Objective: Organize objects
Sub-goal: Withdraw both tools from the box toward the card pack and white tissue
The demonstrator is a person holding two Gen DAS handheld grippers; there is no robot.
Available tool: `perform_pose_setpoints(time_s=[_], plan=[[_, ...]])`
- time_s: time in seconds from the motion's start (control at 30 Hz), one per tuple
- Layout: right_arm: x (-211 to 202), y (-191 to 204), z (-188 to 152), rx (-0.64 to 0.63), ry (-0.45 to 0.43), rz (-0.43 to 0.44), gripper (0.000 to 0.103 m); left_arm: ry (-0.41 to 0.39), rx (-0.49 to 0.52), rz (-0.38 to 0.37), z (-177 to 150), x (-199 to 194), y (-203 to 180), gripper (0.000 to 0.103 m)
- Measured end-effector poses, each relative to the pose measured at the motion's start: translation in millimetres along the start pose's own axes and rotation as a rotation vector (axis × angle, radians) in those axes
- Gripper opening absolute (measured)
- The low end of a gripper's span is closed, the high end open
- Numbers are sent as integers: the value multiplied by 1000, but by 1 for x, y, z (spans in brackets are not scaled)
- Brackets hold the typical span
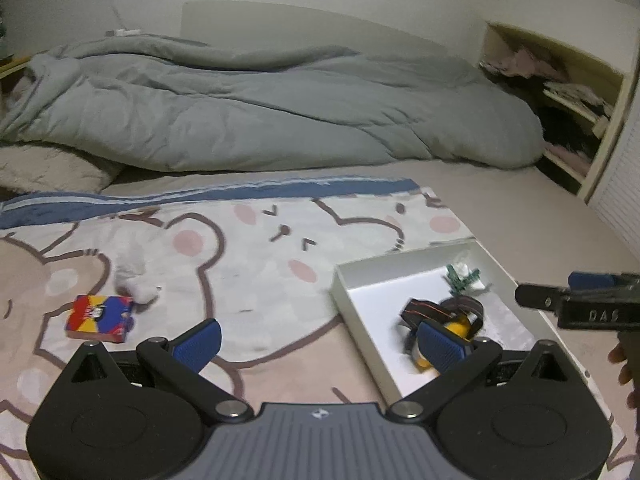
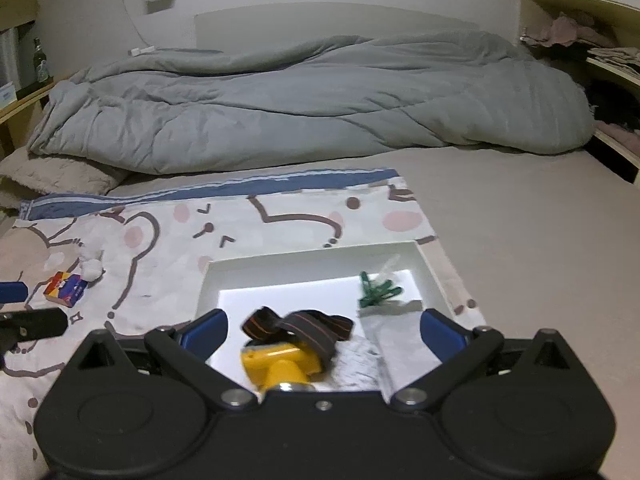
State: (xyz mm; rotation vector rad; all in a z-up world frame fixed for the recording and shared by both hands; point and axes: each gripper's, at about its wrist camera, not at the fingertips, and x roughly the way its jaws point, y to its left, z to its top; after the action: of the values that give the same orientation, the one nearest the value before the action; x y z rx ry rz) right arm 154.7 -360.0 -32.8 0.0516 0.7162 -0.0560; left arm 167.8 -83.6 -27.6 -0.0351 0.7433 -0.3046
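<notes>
A shallow white box [image 1: 352, 300] [image 2: 208, 280] lies on a bear-print blanket [image 1: 248, 248] [image 2: 168, 232]. Inside it are a yellow headlamp [image 2: 280, 362] [image 1: 458, 326] with a dark striped strap [image 2: 316, 330] and a bag of green clips [image 2: 376, 292] [image 1: 462, 278]. A red, yellow and blue card pack [image 1: 100, 318] [image 2: 66, 288] lies on the blanket to the left, beside a small white plush [image 1: 136, 284] [image 2: 92, 266]. My left gripper [image 1: 320, 344] is open over the blanket at the box's left wall. My right gripper [image 2: 324, 334] is open, low over the headlamp.
A rumpled grey duvet [image 1: 248, 108] [image 2: 312, 100] fills the far half of the bed. Open shelves with folded clothes [image 1: 560, 92] [image 2: 592, 48] stand at the right. Bare mattress sheet [image 2: 540, 240] stretches right of the blanket. A bottle [image 2: 40, 62] stands on a left ledge.
</notes>
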Motion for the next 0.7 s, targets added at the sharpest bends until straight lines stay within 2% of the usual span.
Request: perform_pose_setpoints(time_s=[0.2,0.4,0.7], plan=[[7,28,4,-24,-8,33,103,-49,-13,48,4,-18,31,103],[11,56,8,-43,-33,78,103,-59,-61,99,3,-29,67,103],[9,95,16,-77,-90,166,103,-80,-81,149,-1,-44,108,103]])
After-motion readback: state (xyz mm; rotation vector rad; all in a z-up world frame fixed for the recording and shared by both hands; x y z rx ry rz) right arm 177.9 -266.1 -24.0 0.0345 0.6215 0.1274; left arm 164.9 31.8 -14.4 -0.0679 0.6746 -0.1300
